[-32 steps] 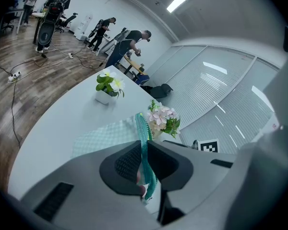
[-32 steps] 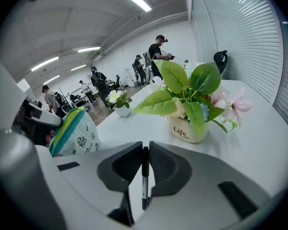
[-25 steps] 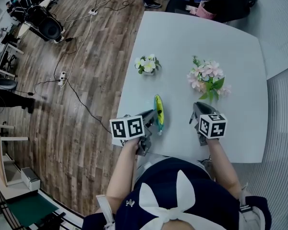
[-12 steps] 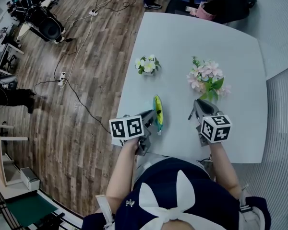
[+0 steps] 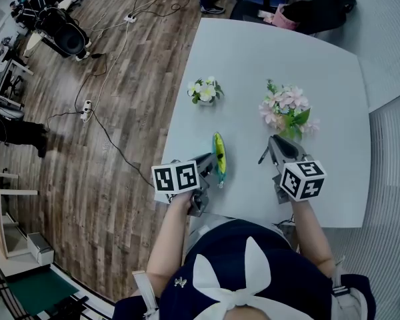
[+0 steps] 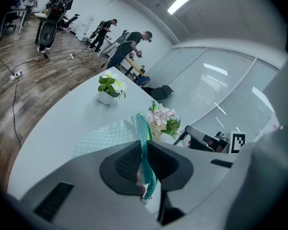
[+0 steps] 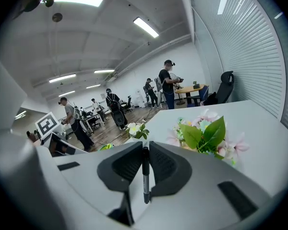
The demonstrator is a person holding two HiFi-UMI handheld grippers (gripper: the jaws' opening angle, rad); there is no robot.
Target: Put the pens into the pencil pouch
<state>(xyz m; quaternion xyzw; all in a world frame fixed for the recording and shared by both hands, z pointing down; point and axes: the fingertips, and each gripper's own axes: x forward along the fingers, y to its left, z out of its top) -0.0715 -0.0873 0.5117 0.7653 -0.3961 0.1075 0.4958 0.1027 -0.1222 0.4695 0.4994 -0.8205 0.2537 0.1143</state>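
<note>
A teal and yellow pencil pouch [image 5: 219,155] stands on edge on the white table [image 5: 253,65]. My left gripper [image 5: 210,162] is shut on its near end; in the left gripper view the pouch fabric [image 6: 145,147] runs between the pads. My right gripper [image 5: 275,147] hovers above the table to the pouch's right, shut on a dark pen [image 7: 145,174] that stands upright between the pads. In the head view the pen's tip [image 5: 261,157] sticks out to the gripper's left.
A small white-flower pot [image 5: 205,90] stands behind the pouch and a pink flower bunch [image 5: 288,110] just beyond my right gripper. The table's left edge drops to a wooden floor with cables [image 5: 103,122]. Several people stand far off.
My right gripper has risen with the pen and tilted slightly, its marker cube shifting toward me. The left gripper and pouch have stayed put.
</note>
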